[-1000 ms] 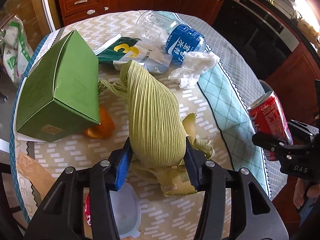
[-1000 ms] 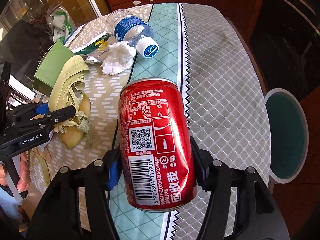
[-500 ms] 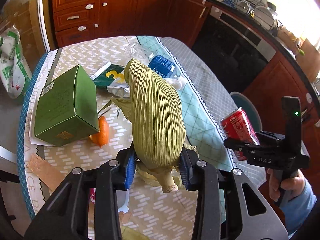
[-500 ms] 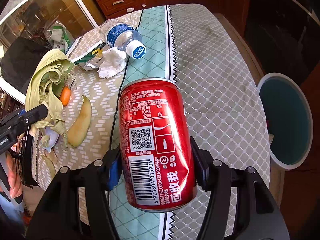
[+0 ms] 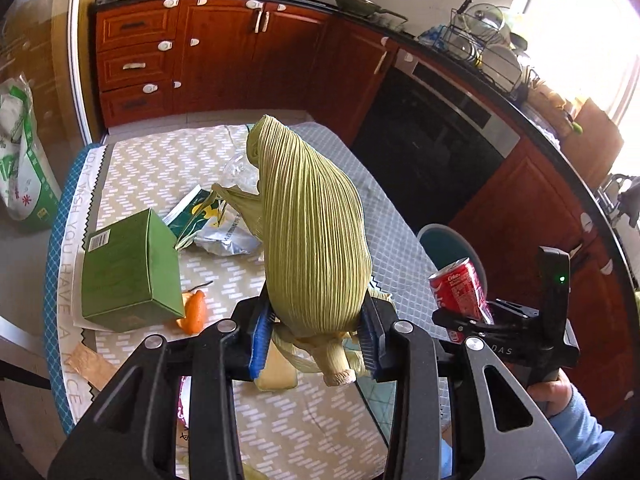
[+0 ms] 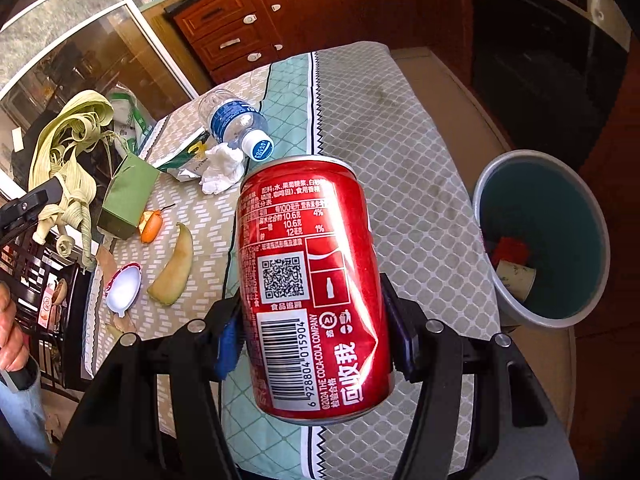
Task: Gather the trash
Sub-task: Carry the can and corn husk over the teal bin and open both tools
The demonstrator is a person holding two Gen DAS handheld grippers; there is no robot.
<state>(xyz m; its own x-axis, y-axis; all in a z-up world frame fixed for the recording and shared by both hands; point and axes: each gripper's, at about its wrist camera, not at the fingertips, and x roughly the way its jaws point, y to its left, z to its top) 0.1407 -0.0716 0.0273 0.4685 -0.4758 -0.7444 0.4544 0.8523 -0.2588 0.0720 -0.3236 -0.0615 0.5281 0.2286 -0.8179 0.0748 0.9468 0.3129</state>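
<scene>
My left gripper (image 5: 316, 340) is shut on a green corn husk (image 5: 312, 232) and holds it well above the table; the husk also shows at the left of the right wrist view (image 6: 68, 152). My right gripper (image 6: 316, 340) is shut on a dented red cola can (image 6: 312, 284), held above the table's right edge; the can also shows in the left wrist view (image 5: 460, 288). A grey trash bin (image 6: 500, 280) with a teal inside stands on the floor right of the table and holds a paper cup and a red scrap.
On the round table (image 6: 400, 128) lie a green box (image 5: 128, 272), a water bottle (image 6: 236, 120), a crumpled tissue (image 6: 222, 168), a snack wrapper (image 5: 224, 228), an orange peel (image 6: 151, 224), a melon rind (image 6: 172, 268) and a white lid (image 6: 124, 288). Cabinets stand behind.
Both grippers have risen higher above the table with their loads. The right gripper has moved nearer the bin, which now shows its contents.
</scene>
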